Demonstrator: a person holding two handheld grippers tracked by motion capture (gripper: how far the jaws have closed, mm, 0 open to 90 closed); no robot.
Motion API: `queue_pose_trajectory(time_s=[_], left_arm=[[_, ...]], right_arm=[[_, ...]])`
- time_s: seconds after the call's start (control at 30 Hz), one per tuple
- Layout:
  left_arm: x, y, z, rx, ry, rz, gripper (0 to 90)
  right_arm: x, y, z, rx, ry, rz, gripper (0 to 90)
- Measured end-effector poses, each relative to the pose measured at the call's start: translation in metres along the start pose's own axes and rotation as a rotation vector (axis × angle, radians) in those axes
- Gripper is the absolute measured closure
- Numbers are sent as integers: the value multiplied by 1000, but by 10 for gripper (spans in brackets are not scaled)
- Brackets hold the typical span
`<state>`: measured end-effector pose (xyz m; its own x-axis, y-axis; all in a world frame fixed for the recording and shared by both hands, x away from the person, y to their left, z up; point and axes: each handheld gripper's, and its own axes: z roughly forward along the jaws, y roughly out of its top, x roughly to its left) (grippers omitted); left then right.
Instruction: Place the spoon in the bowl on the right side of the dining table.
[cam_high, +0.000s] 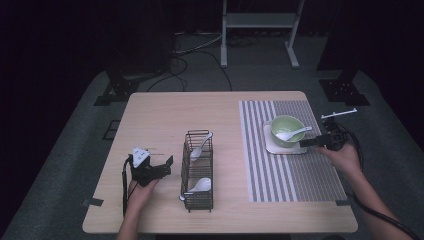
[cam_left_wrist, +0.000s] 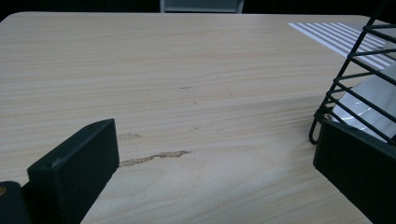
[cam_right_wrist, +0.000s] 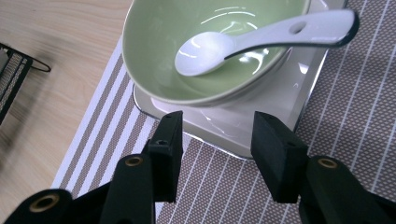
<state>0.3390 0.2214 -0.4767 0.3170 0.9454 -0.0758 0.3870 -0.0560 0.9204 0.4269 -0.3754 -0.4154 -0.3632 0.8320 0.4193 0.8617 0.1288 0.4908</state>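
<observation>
A pale green bowl (cam_high: 286, 127) (cam_right_wrist: 187, 60) stands on a white square plate (cam_high: 272, 146) (cam_right_wrist: 285, 102) on the striped placemat (cam_high: 290, 175) (cam_right_wrist: 350, 121). A white spoon (cam_high: 292, 133) (cam_right_wrist: 261, 39) lies in the bowl with its handle over the rim. My right gripper (cam_high: 303, 143) (cam_right_wrist: 217, 126) hovers low at the plate's near edge, open, with nothing between its jaws. A black wire basket (cam_high: 197, 202) (cam_left_wrist: 355, 70) holds two white spoons (cam_high: 201, 146) (cam_high: 200, 185). My left gripper (cam_high: 169, 167) (cam_left_wrist: 210, 177) rests just left of the basket, open wide over bare wood.
The wooden table (cam_high: 175, 115) has free room at its left and back. A white metal frame (cam_high: 260, 20) and dark stands are on the floor behind it. Tape marks sit at the front corners (cam_high: 92, 202).
</observation>
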Motion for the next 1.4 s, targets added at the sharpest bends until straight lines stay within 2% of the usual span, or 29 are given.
queue_pose_trajectory(time_s=[0.23,0.67,0.8,0.87,0.93,1.07,1.4], left_arm=[[0,0,0,-1,1,1,0],[0,0,0,-1,1,2,0],[0,0,0,0,0,2,0],[0,0,0,-1,1,2,0],[0,0,0,-1,1,2,0],[0,0,0,-1,1,3,0],[0,0,0,0,1,1,0]], right_arm=[[4,-8,1,3,19,-16,529],[26,-16,5,28,59,-82,529],[36,-18,10,34,78,-110,521],[39,-18,11,37,71,-125,518],[47,-20,15,50,58,-162,508],[56,-22,19,61,66,-191,498],[74,-28,30,73,101,-239,467]])
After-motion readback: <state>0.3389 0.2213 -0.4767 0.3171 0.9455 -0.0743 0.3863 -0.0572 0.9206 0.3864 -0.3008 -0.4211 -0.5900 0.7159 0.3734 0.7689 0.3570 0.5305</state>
